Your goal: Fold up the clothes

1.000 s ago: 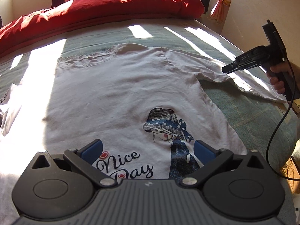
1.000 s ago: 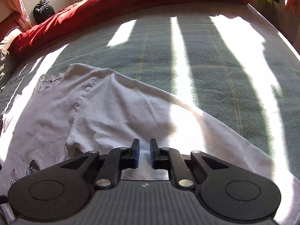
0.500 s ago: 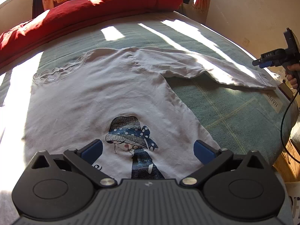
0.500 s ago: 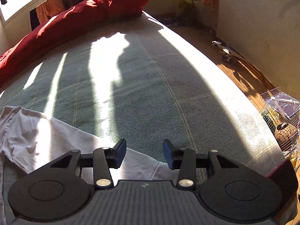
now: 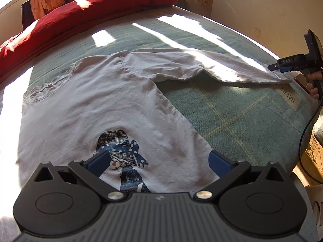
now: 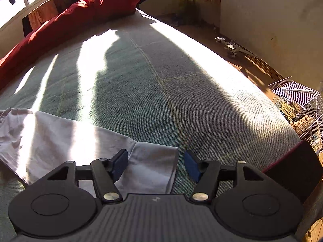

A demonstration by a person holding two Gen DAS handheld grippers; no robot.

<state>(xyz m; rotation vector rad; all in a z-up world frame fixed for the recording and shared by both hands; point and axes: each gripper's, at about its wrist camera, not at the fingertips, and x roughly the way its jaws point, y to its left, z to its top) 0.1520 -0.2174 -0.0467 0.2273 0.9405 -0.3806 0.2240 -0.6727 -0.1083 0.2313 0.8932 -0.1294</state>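
Note:
A white long-sleeved shirt [image 5: 105, 109] with a printed figure in a blue hat lies front-up on the green bed cover [image 5: 232, 119]. Its right sleeve [image 5: 238, 68] stretches out flat toward the bed's right edge. My left gripper [image 5: 159, 161] hangs open over the shirt's lower hem, by the print. My right gripper [image 6: 156, 164] is open just above the sleeve's cuff [image 6: 153, 167], with the cuff end between its blue pads; nothing is gripped. In the left wrist view the right gripper [image 5: 280, 68] shows at the far right, held by a hand [image 5: 314, 84].
A red duvet [image 5: 84, 12] is bunched along the head of the bed. A wall stands close on the right. On the floor beyond the bed edge are a wire cage [image 6: 298, 104] and a toy dinosaur [image 6: 234, 46]. A dark red object [image 6: 292, 167] sits by the bed's corner.
My right gripper slid outward along the sleeve from near the armpit to the cuff and opened from shut. My left gripper shifted right along the hem and stayed open.

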